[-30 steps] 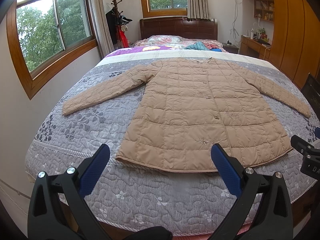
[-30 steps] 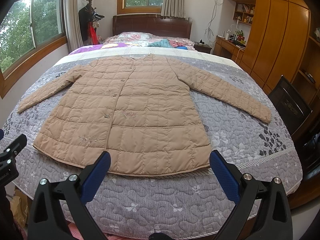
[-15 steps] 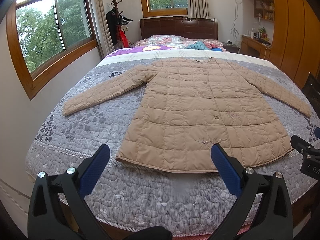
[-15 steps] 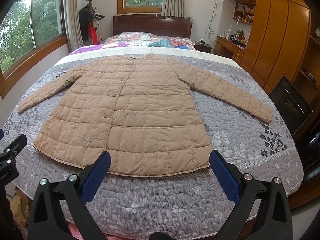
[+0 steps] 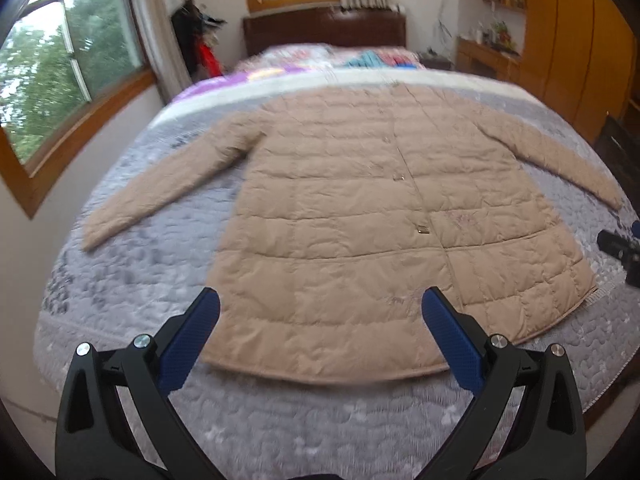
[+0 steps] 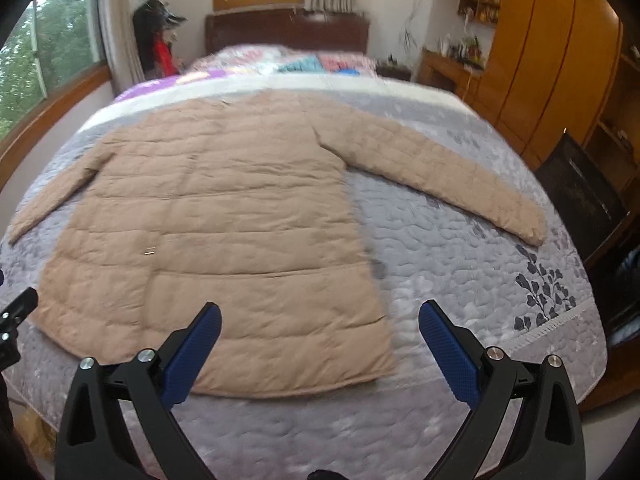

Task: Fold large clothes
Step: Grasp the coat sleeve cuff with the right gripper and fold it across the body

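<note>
A long tan quilted coat [image 5: 360,216] lies flat and face up on the bed, both sleeves spread outward, hem toward me. It also shows in the right wrist view [image 6: 224,240]. My left gripper [image 5: 320,308] is open and empty, hovering above the coat's hem near its left half. My right gripper [image 6: 320,320] is open and empty, above the hem's right corner. The right sleeve [image 6: 440,176] stretches to the right; the left sleeve [image 5: 160,196] stretches to the left.
The bed carries a grey floral quilt [image 5: 320,432] with folded bedding near the dark headboard [image 5: 324,32]. Windows and a coat rack [image 5: 200,40] stand left. Wooden wardrobes [image 6: 540,60] and a dark chair [image 6: 584,196] stand right.
Both grippers have moved forward and closer over the coat's hem; the views are blurred with motion. The coat has not moved.
</note>
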Motion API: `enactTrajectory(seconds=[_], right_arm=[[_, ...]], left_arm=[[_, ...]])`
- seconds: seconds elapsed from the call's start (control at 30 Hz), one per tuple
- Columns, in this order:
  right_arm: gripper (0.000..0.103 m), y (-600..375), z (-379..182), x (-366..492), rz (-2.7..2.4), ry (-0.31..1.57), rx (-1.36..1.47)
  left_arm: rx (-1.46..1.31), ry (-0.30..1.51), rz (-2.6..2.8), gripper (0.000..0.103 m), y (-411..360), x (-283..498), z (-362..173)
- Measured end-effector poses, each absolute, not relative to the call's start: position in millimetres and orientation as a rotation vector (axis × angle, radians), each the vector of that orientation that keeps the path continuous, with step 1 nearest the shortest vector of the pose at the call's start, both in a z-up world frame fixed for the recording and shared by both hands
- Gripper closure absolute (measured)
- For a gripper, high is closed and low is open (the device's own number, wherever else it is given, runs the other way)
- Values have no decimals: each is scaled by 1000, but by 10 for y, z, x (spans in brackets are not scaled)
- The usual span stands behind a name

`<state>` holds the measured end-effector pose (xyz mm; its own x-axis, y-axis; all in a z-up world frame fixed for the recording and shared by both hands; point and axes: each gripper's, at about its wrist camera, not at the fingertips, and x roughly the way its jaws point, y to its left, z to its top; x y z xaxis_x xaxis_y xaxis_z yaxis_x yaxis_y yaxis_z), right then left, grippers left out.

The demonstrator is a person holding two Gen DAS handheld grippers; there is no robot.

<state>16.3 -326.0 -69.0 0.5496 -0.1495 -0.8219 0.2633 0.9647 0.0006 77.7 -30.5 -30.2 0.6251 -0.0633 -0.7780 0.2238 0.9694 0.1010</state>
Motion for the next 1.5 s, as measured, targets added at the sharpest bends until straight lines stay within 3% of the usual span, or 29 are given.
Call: enactTrajectory(seconds=[0.63,1.1,1.13,1.2,1.3,1.33,1.37,1.4,1.5], right_arm=[[4,-6541,-1256,948,-600,1113,476],[16,-7530,-1896,1023,-569,1157,738],[21,-7543,-1929,1029,-549,1156,753],[30,-7532,-1972,1039,-537,1162,755],[44,-7489,-1984,1078,-560,1153,711],[57,-7472,-1963,1091,-569,1149,693],[80,-7460,-1943,1099,-556,1140,701],[90,-7466,-1939,1114,-532,1130,725],[94,-7340,-1775,1187,-502,1094,717]], left_arm=[[236,1033,-287,4,-1898,2883,-567],[168,1116,-376,8,-2511,3639,-1031],[164,1121,-375,9,-2516,3669,-1064],[156,1140,-376,26,-2518,3724,-1137],[130,1173,-379,31,-2489,3800,-1250],[126,1168,-377,31,-2478,3812,-1271],[126,1162,-378,31,-2477,3813,-1277],[128,1155,-384,31,-2474,3808,-1276],[119,1149,-394,37,-2450,3796,-1258]])
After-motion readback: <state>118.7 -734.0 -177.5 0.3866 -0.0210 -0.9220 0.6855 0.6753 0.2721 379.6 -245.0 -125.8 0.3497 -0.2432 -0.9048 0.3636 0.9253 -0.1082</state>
